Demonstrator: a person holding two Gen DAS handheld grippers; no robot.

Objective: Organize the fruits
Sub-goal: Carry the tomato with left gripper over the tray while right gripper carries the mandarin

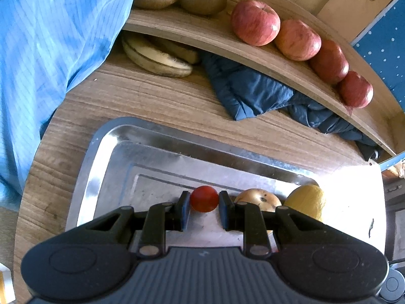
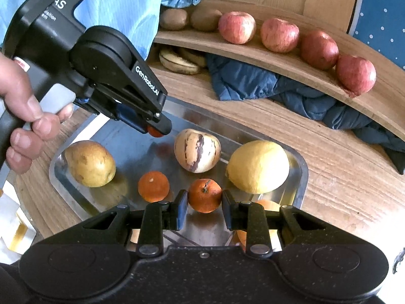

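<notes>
In the left wrist view, my left gripper is shut on a small red tomato above the metal tray. The right wrist view shows that left gripper lifted over the tray's back, the tomato at its tip. My right gripper is low over the tray, both pads touching a mandarin. Also on the tray lie a second mandarin, a yellow-brown pear, a striped pale fruit and a large yellow citrus.
A curved wooden shelf behind the tray carries several red apples and two kiwis. Under it lie bananas and a crumpled dark blue cloth. A person's hand and light blue sleeve are at left.
</notes>
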